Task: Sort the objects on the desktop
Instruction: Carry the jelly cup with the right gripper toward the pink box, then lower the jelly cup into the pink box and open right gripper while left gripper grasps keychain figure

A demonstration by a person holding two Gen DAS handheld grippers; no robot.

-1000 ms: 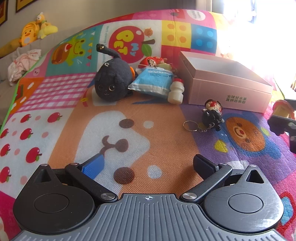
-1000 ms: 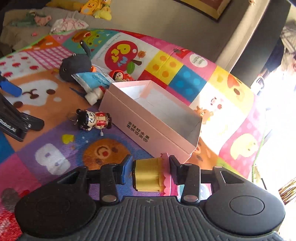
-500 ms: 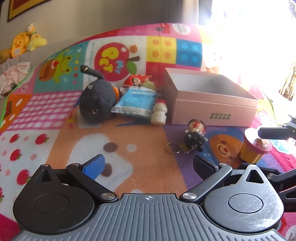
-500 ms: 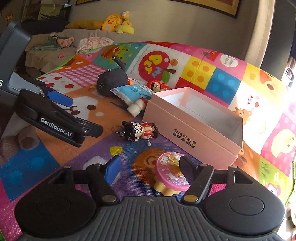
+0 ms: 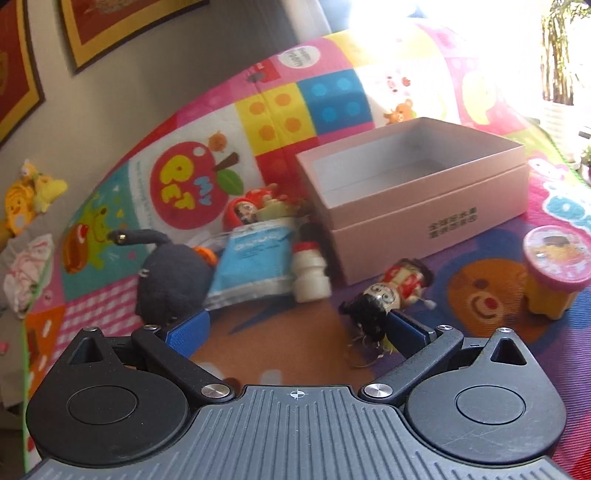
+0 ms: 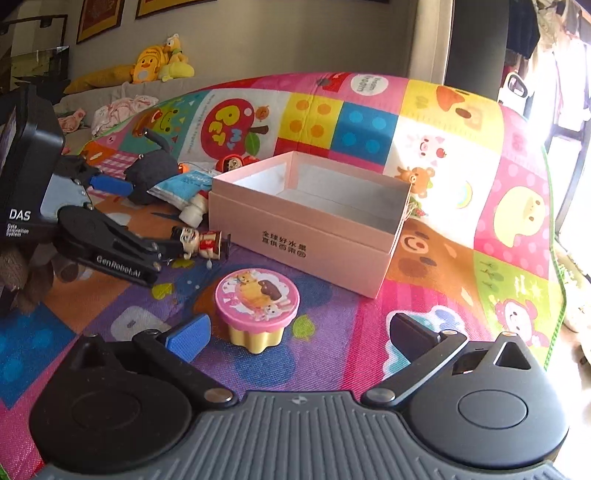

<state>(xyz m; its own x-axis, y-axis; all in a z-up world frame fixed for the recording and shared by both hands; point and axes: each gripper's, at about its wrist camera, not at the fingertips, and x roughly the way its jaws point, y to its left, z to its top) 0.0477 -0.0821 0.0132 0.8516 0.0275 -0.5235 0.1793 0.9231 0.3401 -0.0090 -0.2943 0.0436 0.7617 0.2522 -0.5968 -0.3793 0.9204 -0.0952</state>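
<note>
Both claws are gaping wide: left claw [image 5: 295, 328], its arm showing "GenRobot.AI" and "DAS", beside the doll keychain [image 5: 388, 295]; right claw [image 6: 299, 332] near the pudding cup [image 6: 257, 308].

Strong daylight from the right, window [image 5: 436, 33] blown out. Left view motion-blurred, worst on toys; fisheye bends mat [image 6: 369, 110] edges.

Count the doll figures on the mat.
2. One keychain figure lies on its side in front of the pink box, by the left tongs. One red-hooded figure sits behind the blue packet. Others may be hidden in that pile.
</note>
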